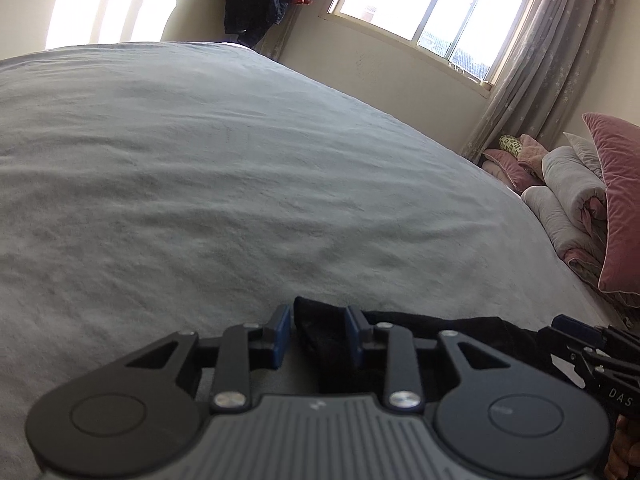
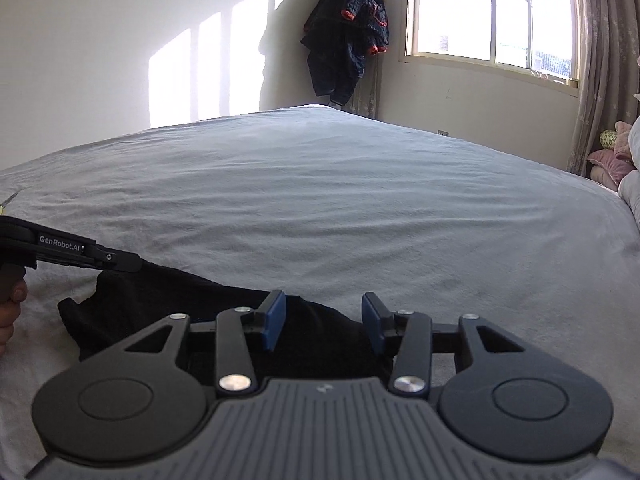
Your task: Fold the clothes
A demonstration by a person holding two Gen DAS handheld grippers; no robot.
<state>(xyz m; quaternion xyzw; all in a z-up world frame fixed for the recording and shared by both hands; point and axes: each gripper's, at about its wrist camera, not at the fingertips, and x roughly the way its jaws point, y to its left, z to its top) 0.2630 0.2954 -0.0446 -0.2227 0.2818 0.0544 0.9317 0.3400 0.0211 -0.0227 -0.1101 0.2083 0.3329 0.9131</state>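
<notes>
One black garment (image 2: 208,304), one grey bed (image 2: 320,208), two tongs, left (image 1: 319,332) and right (image 2: 324,320), one window (image 2: 492,12).

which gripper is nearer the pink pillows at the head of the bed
Right. The pink pillows lie on the right side; the right gripper is on that side of the left gripper.

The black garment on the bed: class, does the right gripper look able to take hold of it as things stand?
Probably yes. The right gripper is open, with the black garment lying directly between and beneath its blue pads, and nothing lies over it. The left gripper works farther along.
</notes>
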